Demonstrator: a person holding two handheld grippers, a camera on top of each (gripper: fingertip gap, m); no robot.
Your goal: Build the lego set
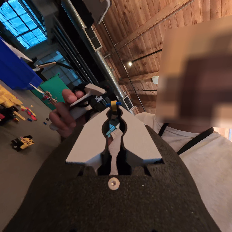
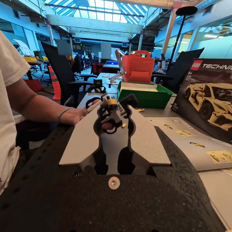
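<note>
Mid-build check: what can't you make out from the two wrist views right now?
- Left wrist view: the yellow piece in the left tool; its lower part is hidden between the fingers.
- Left wrist view: loose bricks on the table are blurred and partly cut off by the left edge.
- Right wrist view: the right tool is open; the left tool fills its gap.

Green tray [image 2: 144, 99], orange bag [image 2: 138, 67], traffic cone [image 2: 55, 82]

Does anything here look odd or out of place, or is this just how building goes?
Nothing looks broken or spilled. The left gripper is tilted up off the table, pinching a small yellow piece with a blue pin in mid-air. Loose bricks lie scattered on the table, as expected mid-build. The right gripper is open and holds nothing.
</note>
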